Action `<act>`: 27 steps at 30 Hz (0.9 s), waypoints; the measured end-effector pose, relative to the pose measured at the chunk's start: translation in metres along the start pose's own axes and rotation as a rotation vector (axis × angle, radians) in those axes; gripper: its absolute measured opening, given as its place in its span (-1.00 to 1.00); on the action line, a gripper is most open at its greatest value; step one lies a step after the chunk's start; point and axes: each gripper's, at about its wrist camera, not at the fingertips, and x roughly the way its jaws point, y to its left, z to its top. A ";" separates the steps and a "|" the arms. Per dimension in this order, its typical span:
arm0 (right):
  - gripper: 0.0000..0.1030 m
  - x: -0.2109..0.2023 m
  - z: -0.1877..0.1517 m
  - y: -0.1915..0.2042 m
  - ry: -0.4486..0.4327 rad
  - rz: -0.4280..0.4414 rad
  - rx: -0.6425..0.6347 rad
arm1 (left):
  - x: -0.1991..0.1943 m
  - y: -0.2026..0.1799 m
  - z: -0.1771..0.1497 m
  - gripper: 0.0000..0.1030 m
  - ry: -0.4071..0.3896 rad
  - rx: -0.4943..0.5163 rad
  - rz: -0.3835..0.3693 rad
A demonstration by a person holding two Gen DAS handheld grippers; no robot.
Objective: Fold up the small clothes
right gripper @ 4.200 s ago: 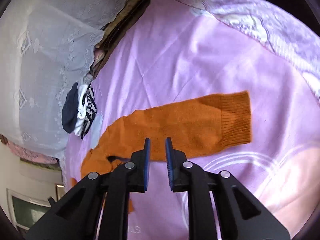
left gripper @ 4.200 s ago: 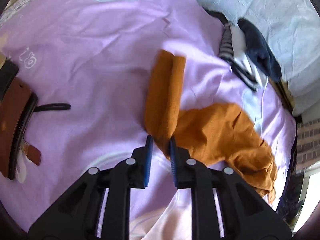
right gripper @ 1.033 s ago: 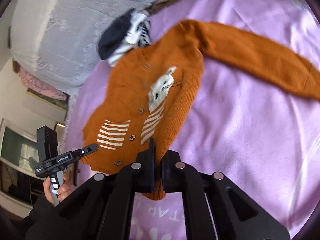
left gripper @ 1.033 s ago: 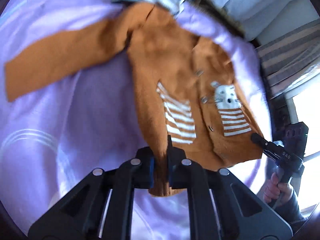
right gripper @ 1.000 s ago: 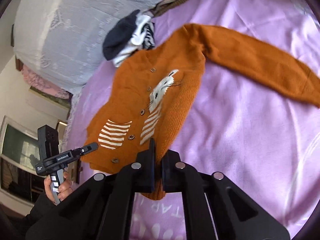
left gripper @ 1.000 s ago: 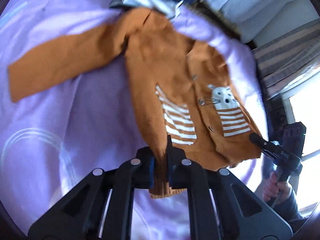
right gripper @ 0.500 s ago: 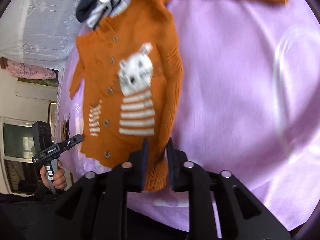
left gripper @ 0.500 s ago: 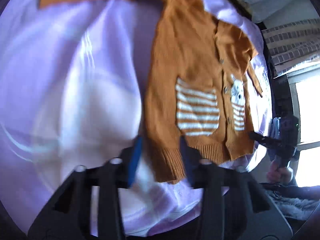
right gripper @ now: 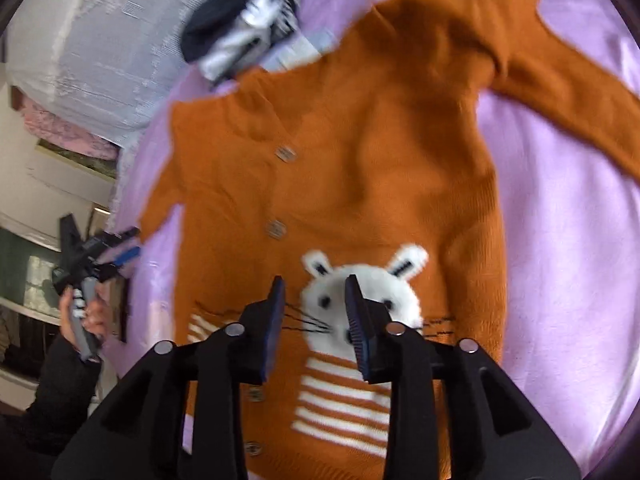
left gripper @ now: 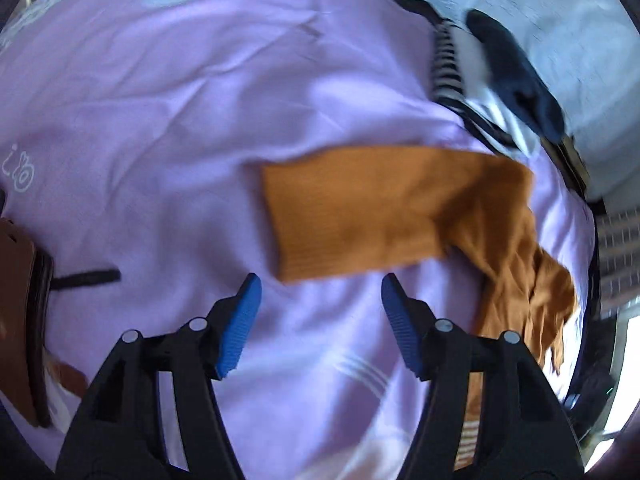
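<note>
Left gripper (left gripper: 320, 292): jaws wide open, holding nothing, poised just short of the cuff end of the sleeve (left gripper: 356, 216), which lies stretched across the purple bedsheet (left gripper: 160, 120). Right gripper (right gripper: 314, 296): jaws partly open, empty, above the rabbit motif (right gripper: 360, 300) on the orange cardigan (right gripper: 360, 140), which lies flat, front up and buttoned. Judged step: garment spread, folding not yet begun. Next move likely calls for gripping the sleeve cuff and carrying it across the body.

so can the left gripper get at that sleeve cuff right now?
Probably yes. The left gripper is open, and the sleeve cuff lies flat on the purple sheet just ahead, nothing between.
</note>
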 end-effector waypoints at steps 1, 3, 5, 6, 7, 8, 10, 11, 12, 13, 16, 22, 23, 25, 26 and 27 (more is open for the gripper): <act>-0.37 0.012 -0.002 -0.005 0.026 -0.003 0.015 | 0.004 0.005 0.003 0.24 0.003 -0.008 -0.001; -0.38 0.011 -0.003 -0.017 0.001 0.061 0.054 | 0.016 0.006 0.010 0.24 0.008 -0.013 -0.009; -0.38 0.010 0.000 -0.022 0.016 0.090 0.097 | 0.022 0.000 0.013 0.23 -0.016 0.004 -0.018; -0.38 0.011 0.001 -0.025 0.023 0.106 0.122 | 0.025 -0.005 0.012 0.21 -0.029 0.014 -0.031; -0.38 0.012 0.002 -0.026 0.025 0.116 0.136 | 0.028 -0.009 0.013 0.05 -0.041 0.019 -0.048; -0.38 0.012 0.003 -0.027 0.028 0.127 0.151 | 0.030 -0.009 0.015 -0.27 -0.050 0.017 -0.074; -0.37 0.010 0.002 -0.031 0.030 0.136 0.164 | 0.032 -0.003 0.019 -0.86 -0.055 0.003 -0.115; -0.37 0.010 0.002 -0.031 0.030 0.137 0.167 | 0.032 0.001 0.021 -0.87 -0.055 -0.020 -0.137; -0.37 0.010 0.003 -0.031 0.031 0.136 0.166 | 0.024 0.005 0.022 -0.88 -0.080 -0.033 -0.133; -0.37 0.008 0.002 -0.032 0.031 0.136 0.164 | 0.017 0.006 0.024 -0.89 -0.101 -0.030 -0.119; -0.37 0.014 0.001 -0.028 0.027 0.136 0.162 | -0.029 0.025 0.042 -0.89 -0.217 -0.059 -0.077; -0.35 0.011 -0.003 -0.032 0.020 0.134 0.144 | -0.036 0.064 0.050 -0.87 -0.150 -0.073 0.056; -0.35 0.010 -0.003 -0.031 0.024 0.134 0.141 | -0.024 0.070 0.043 -0.81 -0.116 -0.083 0.128; -0.33 0.006 -0.001 -0.032 0.036 0.138 0.148 | -0.008 0.081 0.028 -0.79 -0.070 -0.128 0.181; -0.31 -0.001 0.001 -0.034 0.027 0.150 0.175 | -0.007 0.082 0.021 -0.78 -0.068 -0.153 0.152; -0.22 -0.013 0.004 -0.038 -0.018 0.164 0.200 | -0.009 0.082 0.017 -0.77 -0.071 -0.162 0.131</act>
